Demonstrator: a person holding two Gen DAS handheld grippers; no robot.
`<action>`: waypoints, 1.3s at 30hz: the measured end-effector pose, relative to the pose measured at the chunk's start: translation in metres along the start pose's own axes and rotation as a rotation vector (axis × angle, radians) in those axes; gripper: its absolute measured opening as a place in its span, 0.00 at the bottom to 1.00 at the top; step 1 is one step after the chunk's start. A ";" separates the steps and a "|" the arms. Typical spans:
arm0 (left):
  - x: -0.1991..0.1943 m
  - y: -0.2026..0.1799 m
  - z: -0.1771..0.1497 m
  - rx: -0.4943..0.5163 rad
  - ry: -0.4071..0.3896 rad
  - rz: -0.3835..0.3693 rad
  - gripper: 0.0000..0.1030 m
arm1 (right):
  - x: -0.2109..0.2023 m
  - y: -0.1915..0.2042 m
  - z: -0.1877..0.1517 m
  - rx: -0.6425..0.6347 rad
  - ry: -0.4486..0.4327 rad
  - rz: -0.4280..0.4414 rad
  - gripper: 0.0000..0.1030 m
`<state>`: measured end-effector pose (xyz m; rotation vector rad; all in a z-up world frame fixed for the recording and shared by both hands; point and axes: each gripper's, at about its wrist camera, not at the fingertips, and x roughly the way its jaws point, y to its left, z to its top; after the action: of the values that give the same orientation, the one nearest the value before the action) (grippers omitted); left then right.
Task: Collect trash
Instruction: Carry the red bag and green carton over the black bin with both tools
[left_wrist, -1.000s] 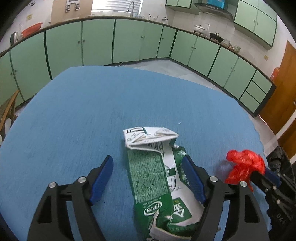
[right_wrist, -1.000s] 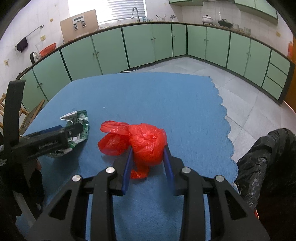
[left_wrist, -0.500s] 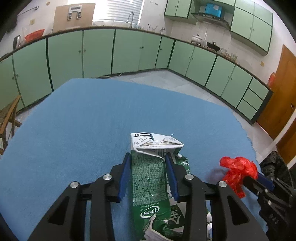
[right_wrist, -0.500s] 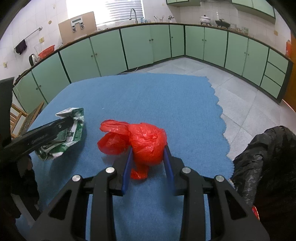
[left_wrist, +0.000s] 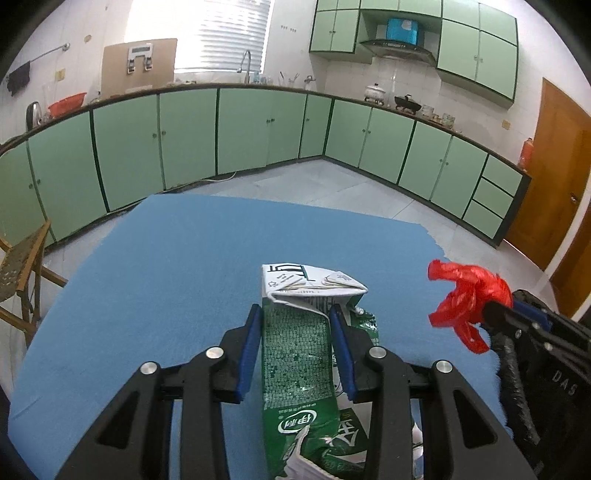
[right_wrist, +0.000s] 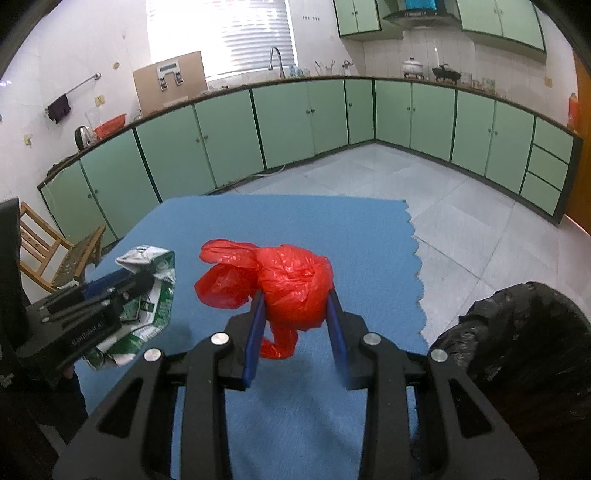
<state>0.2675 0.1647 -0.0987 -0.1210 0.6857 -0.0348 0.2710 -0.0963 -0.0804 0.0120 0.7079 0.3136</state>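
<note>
A crushed green and white milk carton (left_wrist: 295, 354) is clamped between the blue pads of my left gripper (left_wrist: 295, 314), lifted off the blue tablecloth (left_wrist: 177, 266). From the right wrist view the same carton (right_wrist: 155, 291) hangs at the left in the left gripper. My right gripper (right_wrist: 293, 299) is shut on a knotted red plastic bag (right_wrist: 291, 291), also raised above the cloth. In the left wrist view the red bag (left_wrist: 465, 299) shows at the right edge in the other gripper.
A black bin bag (right_wrist: 517, 332) stands open off the table's right edge. A wooden chair (right_wrist: 48, 258) sits left of the table. Green kitchen cabinets (left_wrist: 258, 129) ring the tiled floor beyond.
The left gripper went from wide open around the carton to shut on it, then lifted it. The right gripper rose with the red bag in it.
</note>
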 end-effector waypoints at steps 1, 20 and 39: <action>-0.005 -0.002 0.000 0.002 -0.005 -0.002 0.35 | -0.004 0.000 0.001 -0.002 -0.005 0.000 0.30; -0.076 -0.058 -0.009 0.053 -0.074 -0.082 0.35 | -0.111 -0.030 -0.018 0.027 -0.103 -0.039 0.30; -0.095 -0.165 -0.020 0.179 -0.101 -0.243 0.35 | -0.188 -0.120 -0.057 0.131 -0.172 -0.204 0.30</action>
<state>0.1826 0.0056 -0.0335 -0.0332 0.5617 -0.3202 0.1338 -0.2698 -0.0179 0.0892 0.5528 0.0689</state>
